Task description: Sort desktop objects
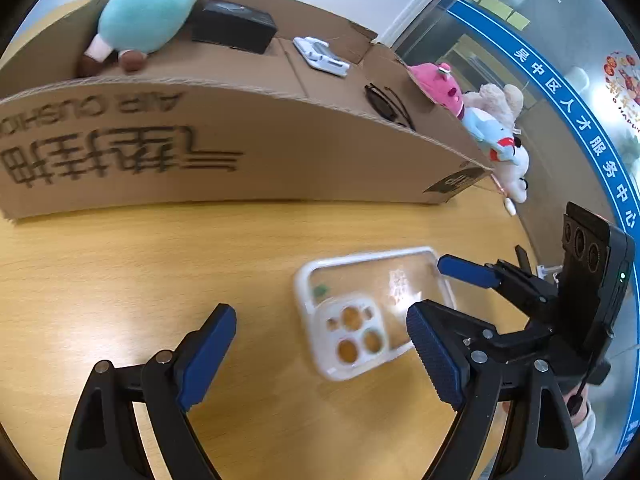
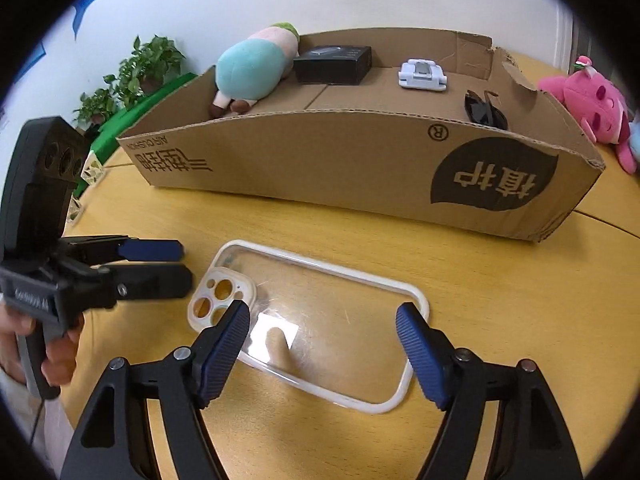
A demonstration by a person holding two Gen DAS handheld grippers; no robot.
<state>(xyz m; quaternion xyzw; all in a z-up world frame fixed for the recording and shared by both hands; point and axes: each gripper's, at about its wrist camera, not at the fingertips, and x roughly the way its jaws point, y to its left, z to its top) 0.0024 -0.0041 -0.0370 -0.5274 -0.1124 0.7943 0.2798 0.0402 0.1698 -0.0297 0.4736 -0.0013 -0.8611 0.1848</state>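
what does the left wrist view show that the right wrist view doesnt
Only the left wrist view: a glass wall with a blue band of Chinese characters, yellow sticky notes, and a beige and a white-and-blue plush beyond the pink one.

Only the right wrist view: potted plants by the wall, the dark round logo on the box, and a hand holding the left gripper.

Both: the clear phone case on the wooden table, and the cardboard box holding a teal plush, black box, white phone stand and sunglasses.
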